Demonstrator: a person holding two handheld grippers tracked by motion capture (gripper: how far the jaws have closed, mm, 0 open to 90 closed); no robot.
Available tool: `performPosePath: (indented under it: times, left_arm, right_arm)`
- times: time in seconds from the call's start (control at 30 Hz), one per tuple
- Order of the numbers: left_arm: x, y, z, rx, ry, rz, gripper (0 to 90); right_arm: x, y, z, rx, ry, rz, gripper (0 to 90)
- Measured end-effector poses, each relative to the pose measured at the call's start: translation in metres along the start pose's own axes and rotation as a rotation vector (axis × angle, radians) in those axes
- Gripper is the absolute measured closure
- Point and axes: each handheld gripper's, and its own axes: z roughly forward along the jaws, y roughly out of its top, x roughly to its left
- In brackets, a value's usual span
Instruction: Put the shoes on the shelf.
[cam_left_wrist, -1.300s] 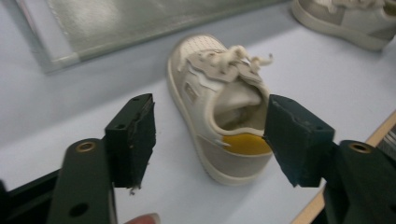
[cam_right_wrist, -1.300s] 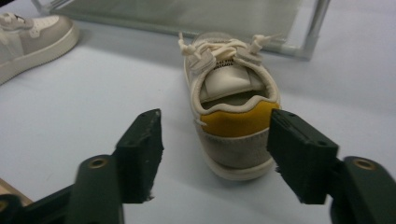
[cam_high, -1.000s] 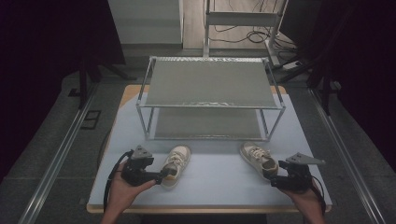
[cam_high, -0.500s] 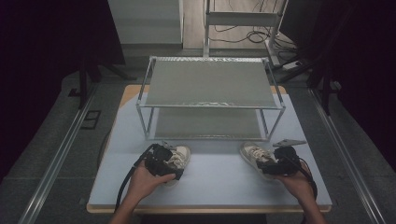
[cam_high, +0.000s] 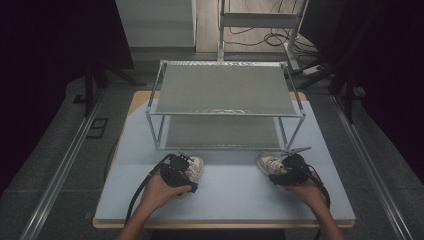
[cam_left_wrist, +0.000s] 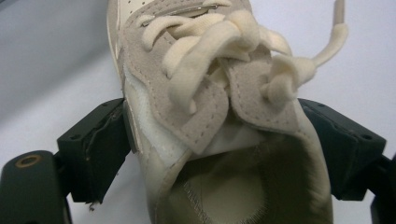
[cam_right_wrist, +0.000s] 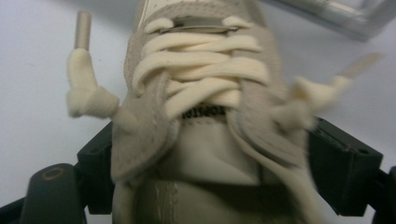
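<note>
Both hands have moved in from the bench's near corners, and each pair of tongs now straddles a sneaker.

The left tongs (cam_high: 186, 165) and right tongs (cam_high: 281, 168) have just been opening and stand wide around the left sneaker (cam_left_wrist: 219, 116) and right sneaker (cam_right_wrist: 205, 116), not yet clamping. Both shoes lie on the bench (cam_high: 230, 197), in front of the empty wire rack (cam_high: 225, 90). Gripping, lifting and probably placing remain.

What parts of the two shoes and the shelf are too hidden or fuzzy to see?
- Left shoe: toe cut off by the left gripper view's top edge; in the high view, the hand and left tool cover its heel.
- Right shoe: laces at the right are blurred in the right gripper view.
- Rack: lower shelf partly hidden under the top shelf, high view.
</note>
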Motion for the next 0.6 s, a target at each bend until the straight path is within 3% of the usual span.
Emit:
performPosePath:
  times: [0.1, 0.2, 0.43, 0.6]
  left_arm:
    - [0.002, -0.001, 0.001, 0.005, -0.007, -0.01, 13.2]
    - [0.005, -0.001, 0.01, 0.057, -0.036, -0.016, 9.9]
    - [0.004, -0.003, 0.014, 0.032, -0.036, -0.021, 12.7]
    - [0.003, -0.006, 0.008, -0.005, 0.002, 0.003, 20.6]
  right_arm:
    - [0.002, 0.0, 0.005, 0.01, 0.002, -0.005, 21.9]
    - [0.006, 0.0, 0.007, 0.011, -0.021, -0.024, 23.9]
    - [0.005, 0.0, 0.006, 0.015, -0.017, -0.026, 25.4]
    - [0.004, 0.001, 0.005, 0.017, -0.016, -0.033, 26.0]
